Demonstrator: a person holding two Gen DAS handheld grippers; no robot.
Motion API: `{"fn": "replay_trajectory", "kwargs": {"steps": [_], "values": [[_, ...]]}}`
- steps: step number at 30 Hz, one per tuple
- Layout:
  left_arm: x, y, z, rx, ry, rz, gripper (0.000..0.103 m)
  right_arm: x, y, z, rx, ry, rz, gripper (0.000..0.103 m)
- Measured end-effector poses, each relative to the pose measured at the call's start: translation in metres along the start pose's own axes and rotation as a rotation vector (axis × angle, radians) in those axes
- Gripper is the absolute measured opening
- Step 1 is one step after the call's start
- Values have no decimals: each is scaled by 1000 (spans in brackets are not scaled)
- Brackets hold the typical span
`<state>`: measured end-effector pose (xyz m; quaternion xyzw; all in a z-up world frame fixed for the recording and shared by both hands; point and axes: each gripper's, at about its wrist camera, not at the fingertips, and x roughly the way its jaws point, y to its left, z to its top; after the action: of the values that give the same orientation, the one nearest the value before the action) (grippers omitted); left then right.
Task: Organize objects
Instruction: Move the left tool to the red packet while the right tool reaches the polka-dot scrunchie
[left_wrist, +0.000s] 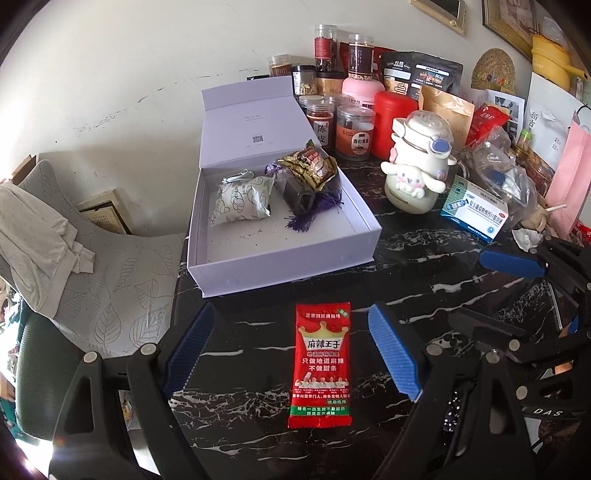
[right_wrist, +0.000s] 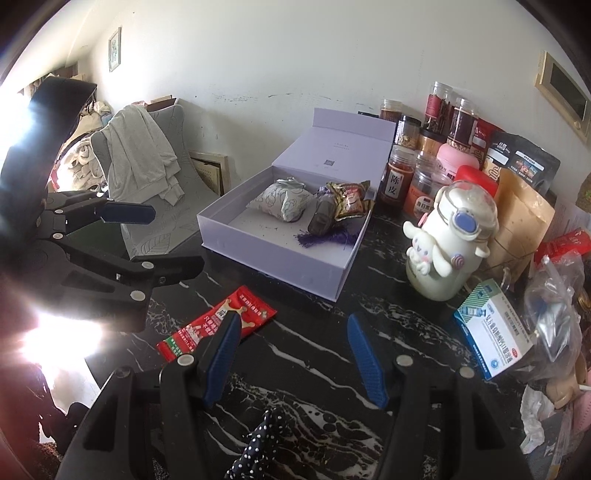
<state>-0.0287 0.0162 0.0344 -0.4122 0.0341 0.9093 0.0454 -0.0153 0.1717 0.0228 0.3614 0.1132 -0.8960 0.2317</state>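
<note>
From the left wrist camera, the left gripper (left_wrist: 291, 350) tilts steeply down over the black marbled table (left_wrist: 424, 280), its two blue pads spread wide with nothing pressed between them. One red snack packet (left_wrist: 322, 365) lies flat on the table in the gap between the pads, touching neither. Behind it stands one open pale lilac box (left_wrist: 280, 254), lid raised against the wall, holding one white patterned pouch (left_wrist: 242, 201), one gold-and-brown snack bag (left_wrist: 308, 166) and a dark block with a purple tassel (left_wrist: 304, 201). To the right stand one cream cartoon bottle (left_wrist: 419, 162) and one blue-and-white medicine carton (left_wrist: 476, 214); a crowd of jars and bags lines the wall behind, too packed to count surely. The right gripper (left_wrist: 546, 266) enters at the right edge, one blue pad plainly showing. From the right wrist camera, the right gripper (right_wrist: 291, 358) also slants down at the table (right_wrist: 306, 369), its pads about half apart and empty; its left pad overlaps the red packet (right_wrist: 255, 317) in the view, though whether it touches I cannot tell. The box (right_wrist: 273, 258), bottle (right_wrist: 448, 240) and carton (right_wrist: 495, 332) sit beyond, and the left gripper (right_wrist: 166, 240) reaches in from the left, jaws apart.
</note>
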Motion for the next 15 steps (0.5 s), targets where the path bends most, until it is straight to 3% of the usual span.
{"fn": "replay_trajectory", "kwargs": {"steps": [15], "values": [[29,-19,-35,33,69,-52,85,14,7,-54,31,115,59,60]]}}
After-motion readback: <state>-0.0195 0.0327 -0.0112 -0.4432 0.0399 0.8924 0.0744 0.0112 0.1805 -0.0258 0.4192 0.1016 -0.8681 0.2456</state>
